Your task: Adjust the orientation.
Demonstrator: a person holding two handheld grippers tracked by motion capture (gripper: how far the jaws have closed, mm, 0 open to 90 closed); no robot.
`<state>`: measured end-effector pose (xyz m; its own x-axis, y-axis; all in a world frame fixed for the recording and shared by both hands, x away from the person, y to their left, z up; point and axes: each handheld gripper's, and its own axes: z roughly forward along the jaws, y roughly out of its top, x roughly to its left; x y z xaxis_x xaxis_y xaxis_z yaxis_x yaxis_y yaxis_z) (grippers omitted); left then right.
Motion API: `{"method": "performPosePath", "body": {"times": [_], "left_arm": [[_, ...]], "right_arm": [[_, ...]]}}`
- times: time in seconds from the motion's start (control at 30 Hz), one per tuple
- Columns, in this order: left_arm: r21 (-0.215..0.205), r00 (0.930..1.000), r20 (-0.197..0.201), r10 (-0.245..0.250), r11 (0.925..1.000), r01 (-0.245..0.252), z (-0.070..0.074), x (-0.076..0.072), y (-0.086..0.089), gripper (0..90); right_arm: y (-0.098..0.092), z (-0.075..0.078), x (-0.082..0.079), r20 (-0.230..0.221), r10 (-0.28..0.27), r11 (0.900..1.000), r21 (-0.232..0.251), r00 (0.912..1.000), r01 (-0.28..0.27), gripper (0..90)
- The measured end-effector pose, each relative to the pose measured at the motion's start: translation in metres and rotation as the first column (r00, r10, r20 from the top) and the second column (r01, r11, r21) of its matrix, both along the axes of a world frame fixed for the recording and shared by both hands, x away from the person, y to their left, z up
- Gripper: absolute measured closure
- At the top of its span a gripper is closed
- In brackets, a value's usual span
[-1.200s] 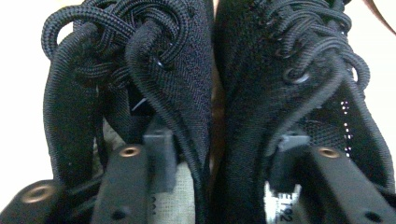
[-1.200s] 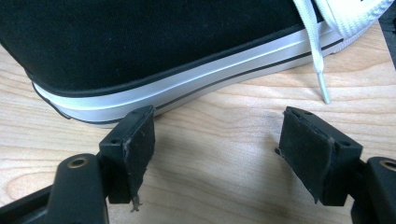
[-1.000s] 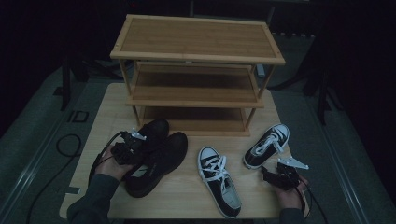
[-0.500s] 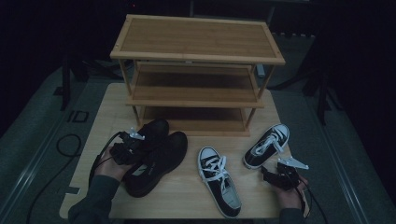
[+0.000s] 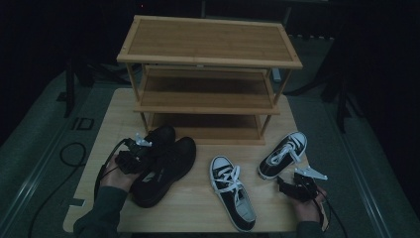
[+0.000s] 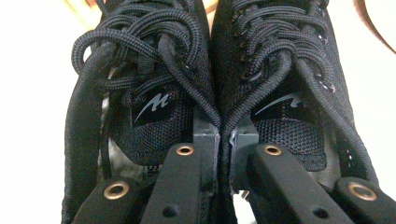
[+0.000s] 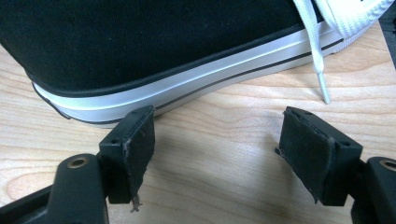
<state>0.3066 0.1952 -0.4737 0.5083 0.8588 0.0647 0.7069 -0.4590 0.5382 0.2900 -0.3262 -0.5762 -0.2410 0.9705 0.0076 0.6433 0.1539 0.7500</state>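
Left gripper view — left gripper point(image 6: 223, 140) has just closed, pinching both black shoes' point(image 6: 205, 70) inner collars together; right gripper point(image 7: 215, 149) gapes empty beside a sneaker point(image 7: 154, 42).

The shoe rack point(image 5: 208, 74) stands at the table's point(image 5: 106, 119) far edge. In front of the rack, the paired shoes point(image 5: 163, 163) lie left, one sneaker point(image 5: 232, 191) middle, another sneaker point(image 5: 283, 154) right.

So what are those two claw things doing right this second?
Left gripper: closed, pinching the inner collars of both black shoes together.
Right gripper: open, holding nothing, just short of a black-and-white sneaker.
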Motion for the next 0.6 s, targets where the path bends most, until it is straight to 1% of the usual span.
{"method": "performPosePath", "body": {"times": [0.23, 0.4, 0.6], "left_arm": [[0.003, 1.0, -0.003, -0.003, 1.0, 0.003, 0.002, 0.001, -0.001, 85.1], [-0.009, 1.0, 0.002, 0.004, 1.0, -0.004, 0.002, 0.004, -0.006, 85.0], [-0.013, 1.0, 0.004, 0.009, 0.9999, -0.009, 0.003, 0.007, -0.012, 85.0]], "right_arm": [[0.0, 0.0, 0.0, 0.0, 0.0, 1.0, 0.0, 1.0, 0.0, 26.4], [0.0, 0.0, 0.0, -0.001, 0.0, 1.0, 0.0, 1.0, 0.0, 26.4], [0.0, 0.0, 0.0, -0.001, 0.0, 1.0, 0.0, 1.0, 0.0, 26.4]]}}
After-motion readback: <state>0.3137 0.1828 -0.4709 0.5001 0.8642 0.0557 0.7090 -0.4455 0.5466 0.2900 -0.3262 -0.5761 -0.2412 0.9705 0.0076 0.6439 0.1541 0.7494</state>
